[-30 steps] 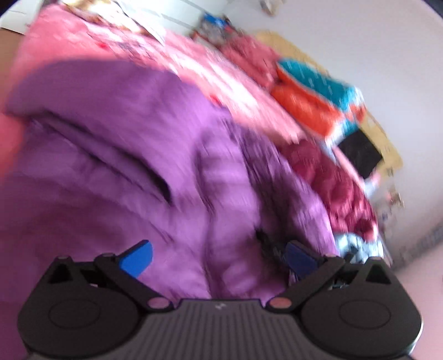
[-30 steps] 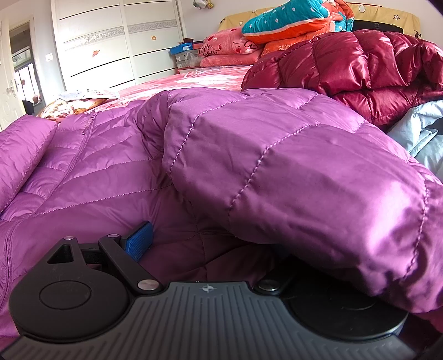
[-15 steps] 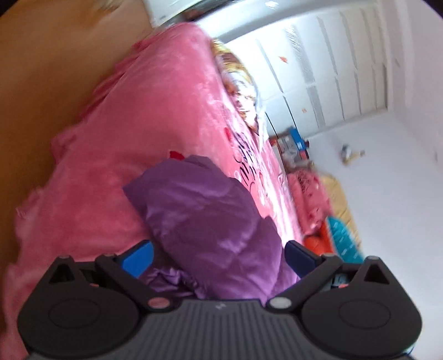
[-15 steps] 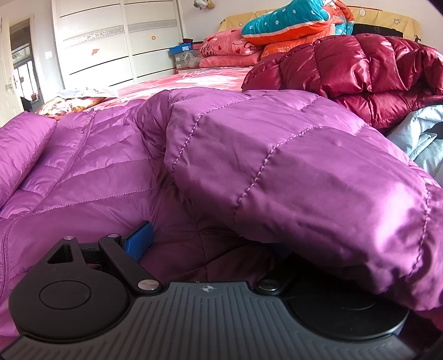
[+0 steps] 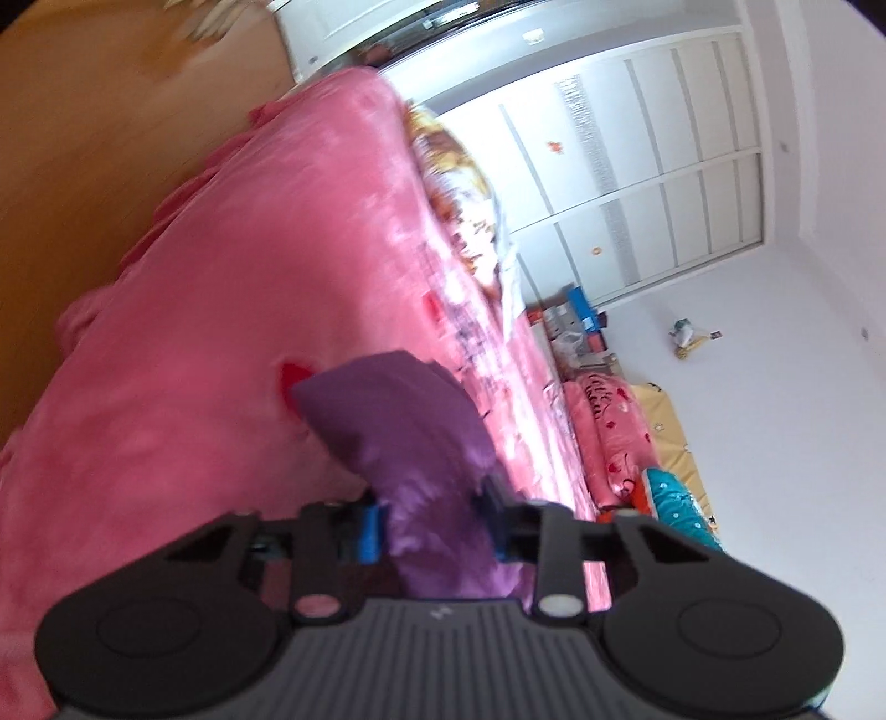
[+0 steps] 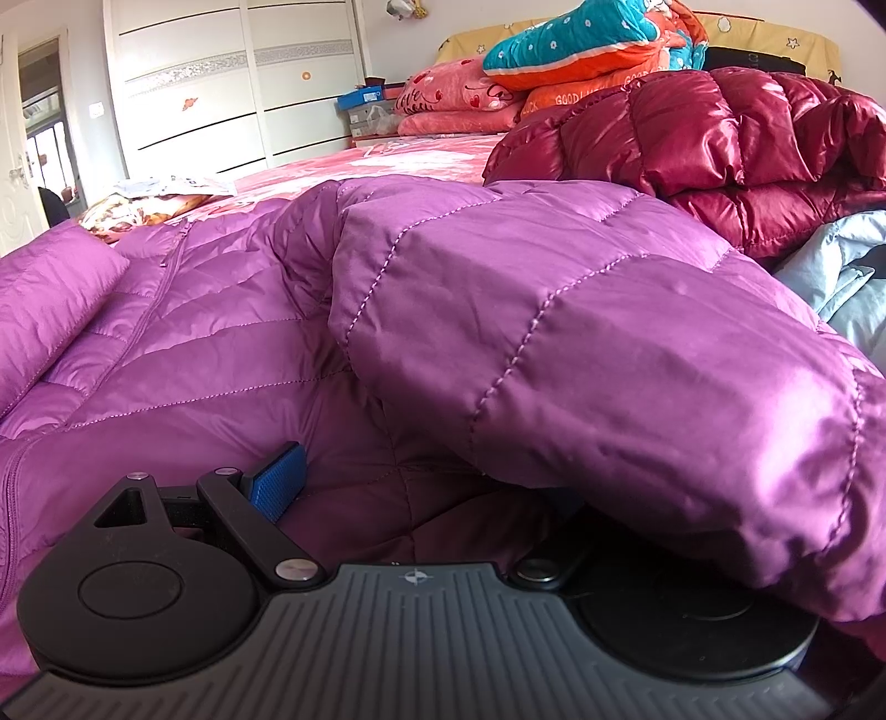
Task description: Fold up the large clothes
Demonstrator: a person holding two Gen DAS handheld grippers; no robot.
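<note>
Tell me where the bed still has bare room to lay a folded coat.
Bare pink blanket lies open left of the purple jacket sleeve, out to the bed's edge. A pink strip also runs between the jacket and the pillows. Crowded on the right: maroon jacket and pale blue garment abut the purple one.

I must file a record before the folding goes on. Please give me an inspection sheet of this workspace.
Surface: bed with pink blanket.
Job's things: purple down jacket spread out, one sleeve folded over its body.
Clutter: maroon down jacket, light blue garment, stacked pillows and quilts.
Grippers: left gripper has just been closing, pads pressing a purple sleeve end; right gripper open, one finger hidden under the sleeve.
Cables: nothing seen.
Surroundings: white wardrobe, wooden floor.
</note>
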